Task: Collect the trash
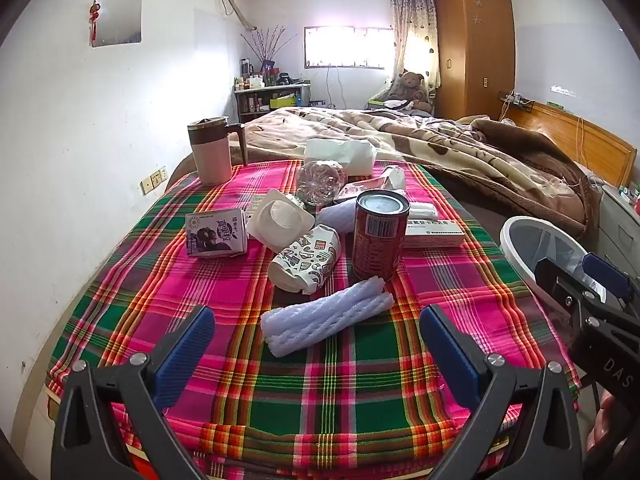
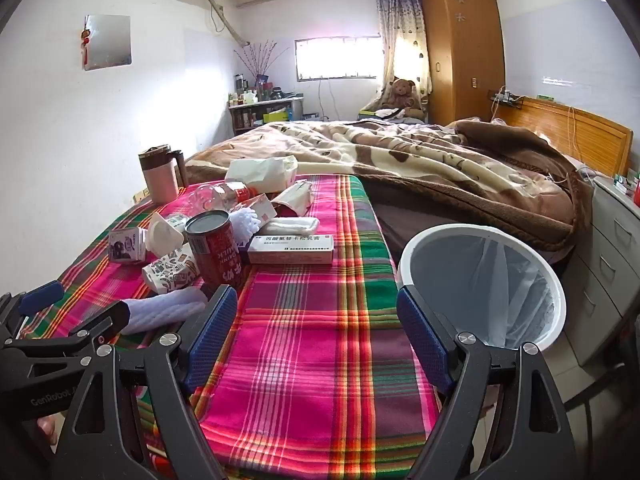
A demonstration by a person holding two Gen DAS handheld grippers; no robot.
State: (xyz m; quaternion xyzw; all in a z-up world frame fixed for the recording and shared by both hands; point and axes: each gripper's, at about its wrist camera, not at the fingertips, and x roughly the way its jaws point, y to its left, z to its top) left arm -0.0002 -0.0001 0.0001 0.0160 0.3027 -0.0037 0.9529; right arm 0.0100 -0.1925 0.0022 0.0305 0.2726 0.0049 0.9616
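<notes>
Trash lies on a table with a plaid cloth [image 1: 328, 384]. Nearest is a white foam net sleeve [image 1: 326, 322], just ahead of my open left gripper [image 1: 318, 350], whose blue pads stand wide and bare. Behind it are a red can [image 1: 380, 236], a crushed patterned paper cup [image 1: 304, 260], a small milk carton [image 1: 216, 232], a white plastic lid [image 1: 278, 220], a flat medicine box [image 1: 434, 232] and a clear bottle [image 1: 320, 182]. My right gripper [image 2: 316, 332] is open over bare cloth, right of the can [image 2: 214, 248]. A white lined bin [image 2: 484, 284] stands beside the table's right edge.
A pink mug with a brown lid [image 1: 212, 148] stands at the table's far left corner, a tissue pack [image 1: 340, 154] behind the trash. A bed with a brown blanket [image 1: 460, 148] lies beyond. A grey drawer unit [image 2: 608, 256] stands right of the bin.
</notes>
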